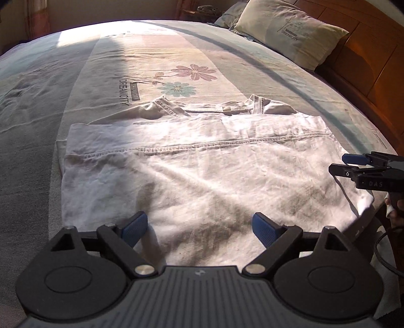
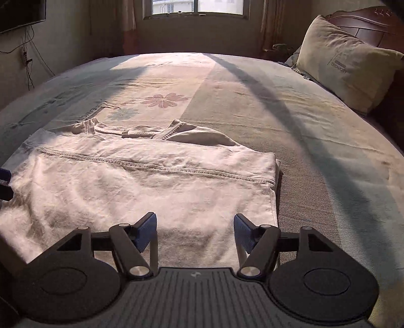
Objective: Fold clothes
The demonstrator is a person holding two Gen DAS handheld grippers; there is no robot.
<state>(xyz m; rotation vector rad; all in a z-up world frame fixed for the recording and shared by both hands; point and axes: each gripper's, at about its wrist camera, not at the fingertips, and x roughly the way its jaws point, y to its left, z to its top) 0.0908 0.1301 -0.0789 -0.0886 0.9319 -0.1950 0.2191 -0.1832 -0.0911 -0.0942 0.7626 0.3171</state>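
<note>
The white shirt lies flat on the bed, partly folded: the lower part is turned up over the body, so that a stitched hem runs across the cloth from side to side. Beyond that hem the collar and one sleeve lie exposed on the bedsheet. The cloth is wrinkled, and a band of sunlight crosses it.

The left gripper hovers over the near edge of the shirt. Its blue fingers stand wide apart, with only the cloth surface visible in the gap below; whether they touch the cloth cannot be told. The right gripper is positioned over the near right corner of the shirt. Its fingers are likewise spread, with nothing clamped between them. In the left wrist view the right gripper appears at the right edge of the frame, just beside the side edge of the shirt, and part of a hand is visible below it.

The bedsheet carries a printed pink flower, a blue flower and lettering just beyond the shirt. A pillow rests against the wooden headboard at the far right. In the right wrist view a window stands in the far wall, and cables hang on the wall at the left.
</note>
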